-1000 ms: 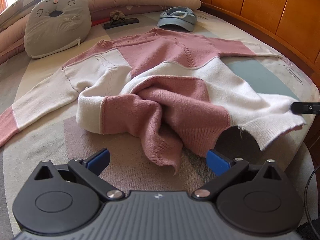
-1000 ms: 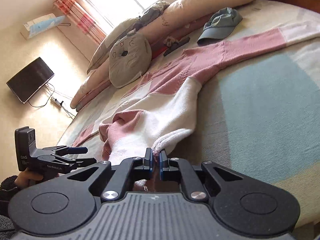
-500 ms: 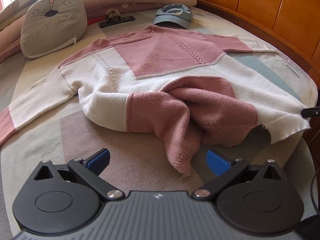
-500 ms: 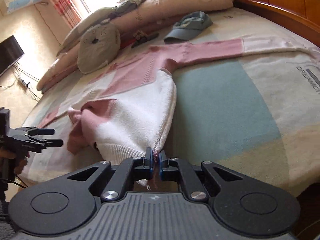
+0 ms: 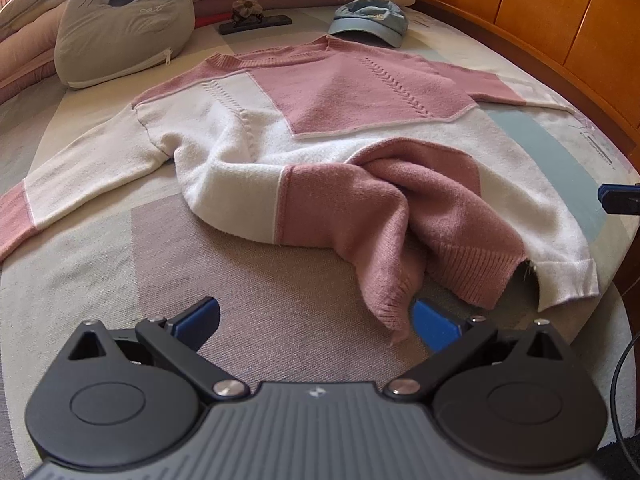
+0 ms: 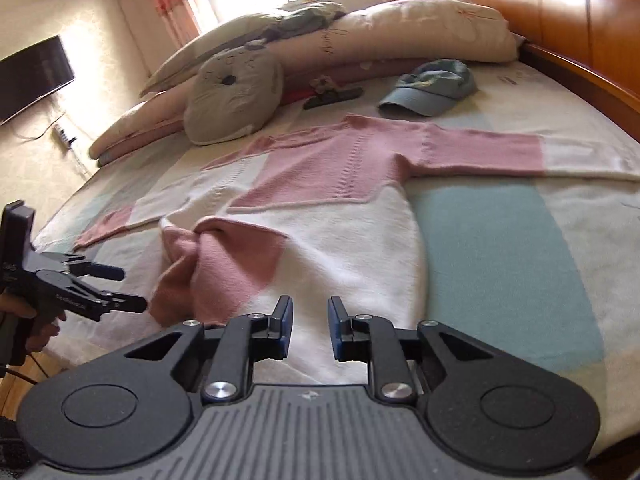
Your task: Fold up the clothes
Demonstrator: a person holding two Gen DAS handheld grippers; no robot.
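A pink and white knitted sweater (image 5: 360, 120) lies front-up on the bed, sleeves spread to both sides. Its lower pink hem (image 5: 400, 240) is bunched into a twisted fold, while the white hem corner (image 5: 568, 276) rests flat near the bed's edge. My left gripper (image 5: 316, 316) is open just short of the pink fold's tip, holding nothing. The jaws of my right gripper (image 6: 310, 312) are opening above the white hem (image 6: 360, 280); the pads do not press it. The right wrist view shows the sweater (image 6: 340, 160) and a hand holding my left gripper (image 6: 126, 288).
A blue cap (image 5: 368, 20) and a grey cat cushion (image 5: 124, 20) lie beyond the sweater's collar, with a dark flat object (image 5: 256, 24) between them. Long pillows line the far side. A wooden headboard (image 5: 540, 20) curves along the right. A television (image 6: 32, 76) hangs on the wall.
My right gripper was shut on the white hem corner and has let it go, its jaws parting as it lifted. The sweater's body was drawn flatter. The left gripper stayed open and near still.
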